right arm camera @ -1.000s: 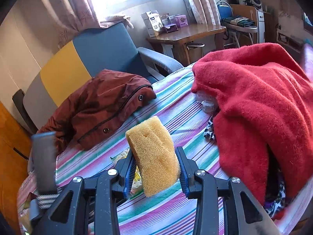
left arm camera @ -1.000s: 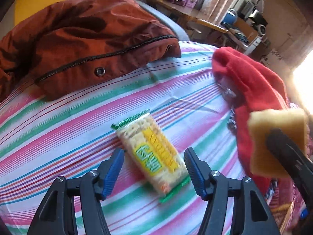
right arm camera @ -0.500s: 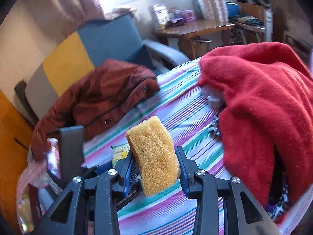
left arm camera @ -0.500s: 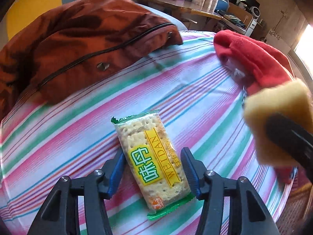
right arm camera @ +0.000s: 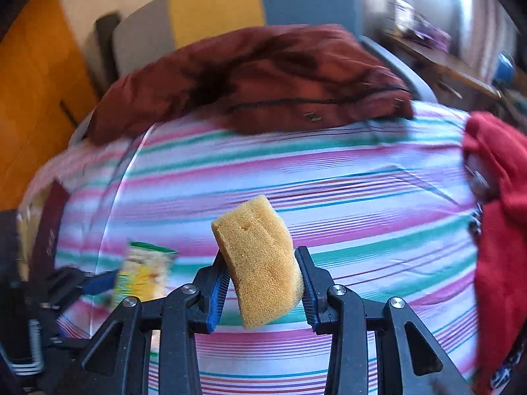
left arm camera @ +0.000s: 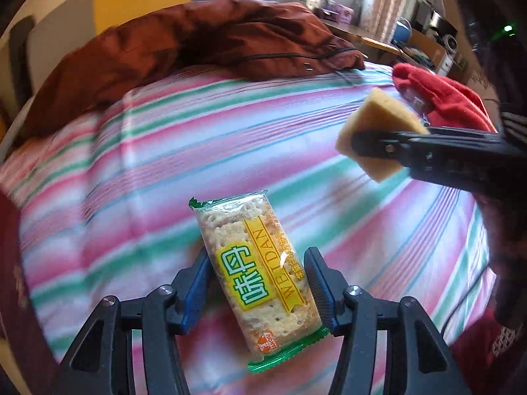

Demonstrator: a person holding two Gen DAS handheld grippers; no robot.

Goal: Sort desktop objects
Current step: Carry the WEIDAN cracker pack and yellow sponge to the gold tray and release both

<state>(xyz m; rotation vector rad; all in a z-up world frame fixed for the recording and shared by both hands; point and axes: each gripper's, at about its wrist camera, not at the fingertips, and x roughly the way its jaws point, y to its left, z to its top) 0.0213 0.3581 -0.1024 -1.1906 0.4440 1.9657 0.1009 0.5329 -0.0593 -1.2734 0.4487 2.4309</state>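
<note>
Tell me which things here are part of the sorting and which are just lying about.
In the job:
- cracker packet, between the left gripper's pads
- sponge, clamped in the right gripper

Lying about:
- brown jacket
- red blanket
- striped sheet under it all
- armchair behind
- dark booklet at the sheet's edge

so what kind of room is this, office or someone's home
Most likely a lived-in home room: a striped sheet covers the work surface, a brown jacket and red blanket lie on it, and an armchair stands behind.
</note>
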